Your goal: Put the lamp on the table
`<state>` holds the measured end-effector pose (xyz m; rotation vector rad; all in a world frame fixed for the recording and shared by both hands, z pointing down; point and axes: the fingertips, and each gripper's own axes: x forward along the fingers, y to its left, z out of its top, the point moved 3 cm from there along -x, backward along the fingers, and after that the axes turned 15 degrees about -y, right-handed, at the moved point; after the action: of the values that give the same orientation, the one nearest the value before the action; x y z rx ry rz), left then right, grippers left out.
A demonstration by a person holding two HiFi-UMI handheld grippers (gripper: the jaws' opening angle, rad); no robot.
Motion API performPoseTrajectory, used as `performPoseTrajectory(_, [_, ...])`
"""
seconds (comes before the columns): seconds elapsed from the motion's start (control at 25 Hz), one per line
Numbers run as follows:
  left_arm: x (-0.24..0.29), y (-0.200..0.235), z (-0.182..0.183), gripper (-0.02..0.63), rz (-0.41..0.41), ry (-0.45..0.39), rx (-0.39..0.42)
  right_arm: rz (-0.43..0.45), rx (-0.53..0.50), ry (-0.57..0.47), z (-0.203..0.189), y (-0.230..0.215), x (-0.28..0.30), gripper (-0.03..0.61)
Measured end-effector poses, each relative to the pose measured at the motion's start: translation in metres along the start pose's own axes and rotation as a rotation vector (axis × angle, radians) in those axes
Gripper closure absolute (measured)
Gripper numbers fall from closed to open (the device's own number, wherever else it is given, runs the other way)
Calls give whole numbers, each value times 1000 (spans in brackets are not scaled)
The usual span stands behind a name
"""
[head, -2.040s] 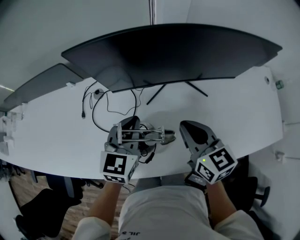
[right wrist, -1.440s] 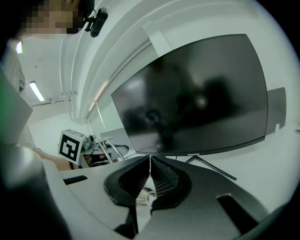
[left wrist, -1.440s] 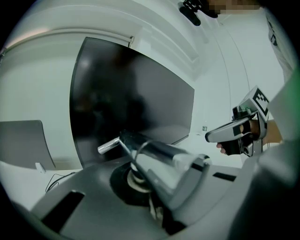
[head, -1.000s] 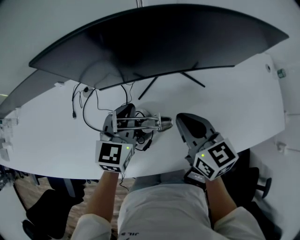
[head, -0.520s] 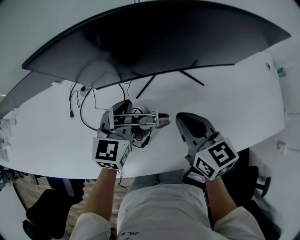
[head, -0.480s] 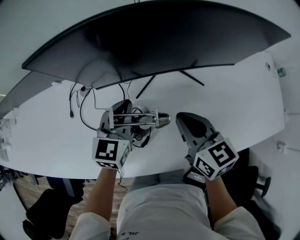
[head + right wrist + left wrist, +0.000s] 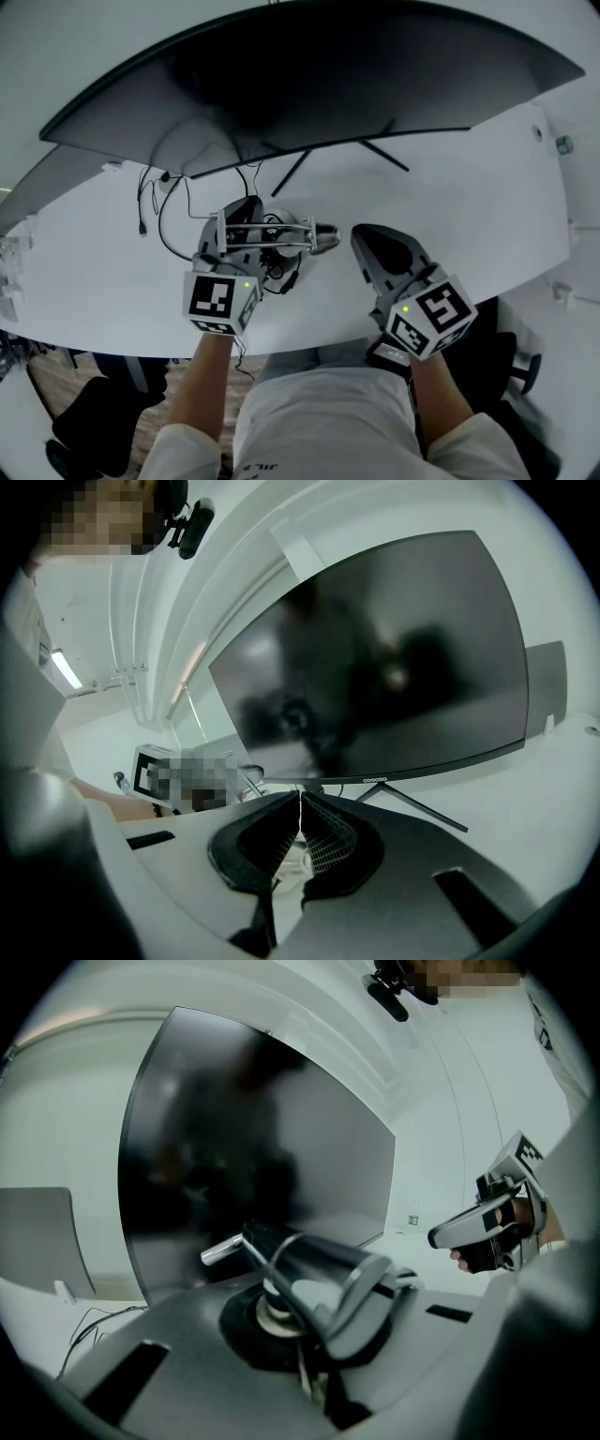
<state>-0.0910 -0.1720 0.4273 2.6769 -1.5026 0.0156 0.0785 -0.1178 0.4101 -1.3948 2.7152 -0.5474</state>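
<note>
The lamp (image 7: 286, 240), a folded metal desk lamp with thin silver arms and a grey shade, sits over the white table (image 7: 469, 206) near its front edge. My left gripper (image 7: 242, 221) is shut on it. In the left gripper view the lamp's shade (image 7: 323, 1277) and a silver rod lie right over the closed jaws of my left gripper (image 7: 286, 1312). Whether the lamp touches the table I cannot tell. My right gripper (image 7: 364, 238) rests to the right of the lamp, apart from it. In the right gripper view my right gripper (image 7: 300, 822) has its ribbed pads pressed together with nothing between them.
A wide curved dark monitor (image 7: 309, 84) on a thin-legged stand (image 7: 295, 178) spans the back of the table. Black cables (image 7: 164, 211) loop on the table to the lamp's left. A second grey screen (image 7: 37, 1237) stands further left.
My left gripper and the lamp have shifted slightly to the left and toward the monitor. The right gripper has kept still.
</note>
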Motion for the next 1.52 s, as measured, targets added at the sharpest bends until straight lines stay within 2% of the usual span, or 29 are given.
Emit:
performPoseTrajectory(0.16, [1, -2, -1, 611, -1, 6, 5, 3, 3, 0, 0, 0, 2, 546])
performPoseTrajectory(0.4, [2, -18, -4, 608, -49, 1, 72, 4, 5, 7, -2, -2, 3, 546])
performPoseTrajectory(0.6, [1, -23, -4, 607, -56, 14, 70, 6, 10, 10, -3, -3, 3, 546])
performPoseTrajectory(1.12, [-2, -32, -10, 604, -75, 11, 124, 11, 16, 12, -6, 0, 4, 546])
performPoseTrajectory(1.52, [-5, -33, -12, 603, -35, -6, 147, 13, 22, 7, -6, 4, 1, 546])
